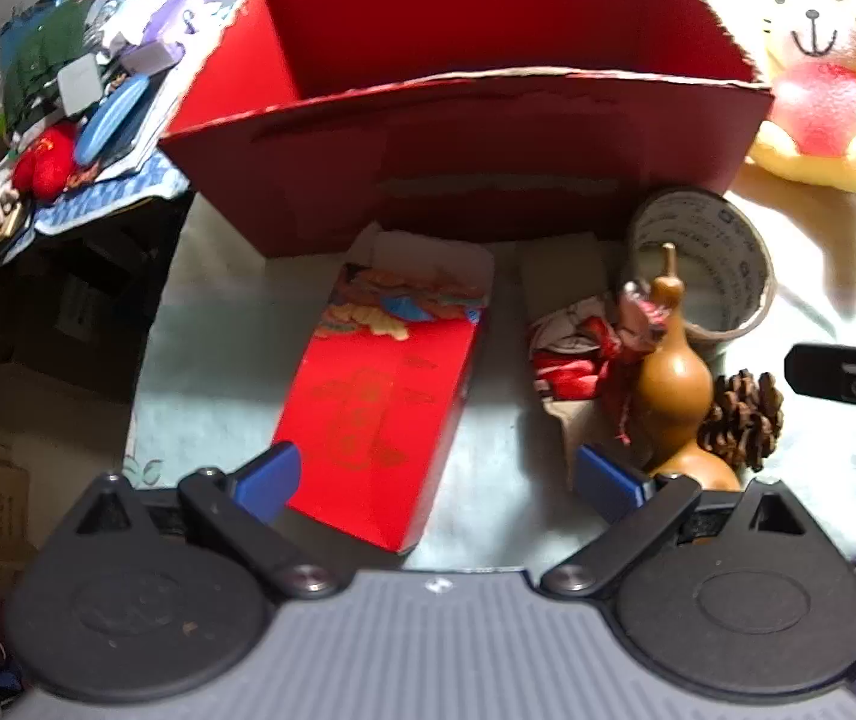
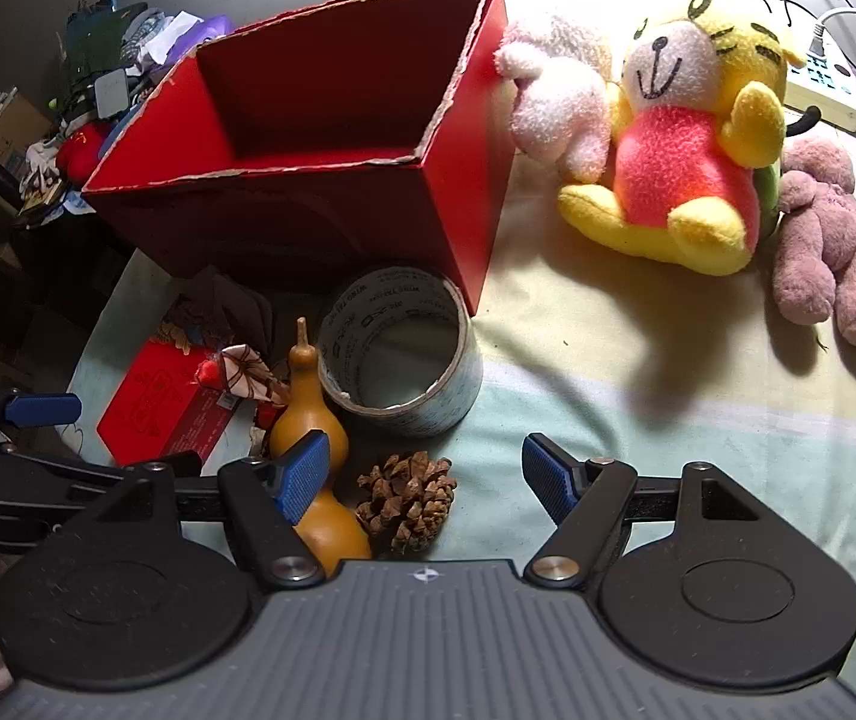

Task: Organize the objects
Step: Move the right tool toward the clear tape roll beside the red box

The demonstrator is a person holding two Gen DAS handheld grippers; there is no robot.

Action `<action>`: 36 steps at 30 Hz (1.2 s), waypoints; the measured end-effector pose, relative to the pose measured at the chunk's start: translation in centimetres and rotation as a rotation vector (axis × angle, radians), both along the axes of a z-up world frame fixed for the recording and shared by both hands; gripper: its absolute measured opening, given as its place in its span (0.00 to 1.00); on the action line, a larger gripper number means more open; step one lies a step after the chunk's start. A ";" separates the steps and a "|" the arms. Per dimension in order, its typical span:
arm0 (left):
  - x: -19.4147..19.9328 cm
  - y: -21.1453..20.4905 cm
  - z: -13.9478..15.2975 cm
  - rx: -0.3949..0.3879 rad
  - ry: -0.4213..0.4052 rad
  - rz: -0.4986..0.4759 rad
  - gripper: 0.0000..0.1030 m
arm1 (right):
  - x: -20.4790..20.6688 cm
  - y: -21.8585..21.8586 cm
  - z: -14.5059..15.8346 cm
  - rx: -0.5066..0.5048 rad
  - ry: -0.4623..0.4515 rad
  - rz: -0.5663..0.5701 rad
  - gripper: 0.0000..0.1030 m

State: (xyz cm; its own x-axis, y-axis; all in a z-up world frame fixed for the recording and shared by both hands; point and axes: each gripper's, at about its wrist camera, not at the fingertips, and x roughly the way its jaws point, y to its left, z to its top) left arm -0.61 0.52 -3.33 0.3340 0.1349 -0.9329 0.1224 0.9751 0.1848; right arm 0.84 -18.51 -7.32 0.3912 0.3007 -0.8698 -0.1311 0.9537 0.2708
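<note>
A big open red cardboard box (image 1: 458,138) stands on the bed; it also shows in the right wrist view (image 2: 320,180). In front of it lie a small red gift box (image 1: 380,402), a brown gourd (image 1: 674,372), a pinecone (image 1: 740,420), a tape roll (image 1: 704,264) and a red-white cloth ornament (image 1: 578,348). My left gripper (image 1: 437,477) is open and empty, its fingers around the near end of the red gift box. My right gripper (image 2: 428,480) is open and empty, hovering over the pinecone (image 2: 407,501) beside the gourd (image 2: 308,420).
A yellow plush tiger (image 2: 686,168), a pink plush (image 2: 554,102) and a mauve plush bear (image 2: 824,246) lie right of the box. A power strip (image 2: 824,78) sits at the far right. A cluttered side table (image 1: 68,114) stands left, beyond the bed's edge.
</note>
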 end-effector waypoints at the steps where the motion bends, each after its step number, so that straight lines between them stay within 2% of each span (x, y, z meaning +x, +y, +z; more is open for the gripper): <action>1: 0.0 0.1 0.0 0.002 0.000 0.000 0.95 | 0.0 0.1 -0.1 -0.001 0.003 0.002 0.72; 14: 0.4 0.4 -0.1 0.039 -0.025 0.022 0.95 | -0.1 1.5 -0.2 -0.031 -0.004 0.024 0.72; 36: 0.7 0.2 -0.3 0.063 -0.013 0.018 0.95 | -0.3 1.4 -0.7 0.003 0.017 0.030 0.72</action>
State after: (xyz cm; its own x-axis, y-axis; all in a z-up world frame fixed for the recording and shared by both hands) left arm 0.04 0.71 -3.63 0.3433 0.1991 -0.9179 0.1021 0.9636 0.2473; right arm 0.50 -17.08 -7.99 0.3670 0.3145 -0.8754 -0.1546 0.9486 0.2760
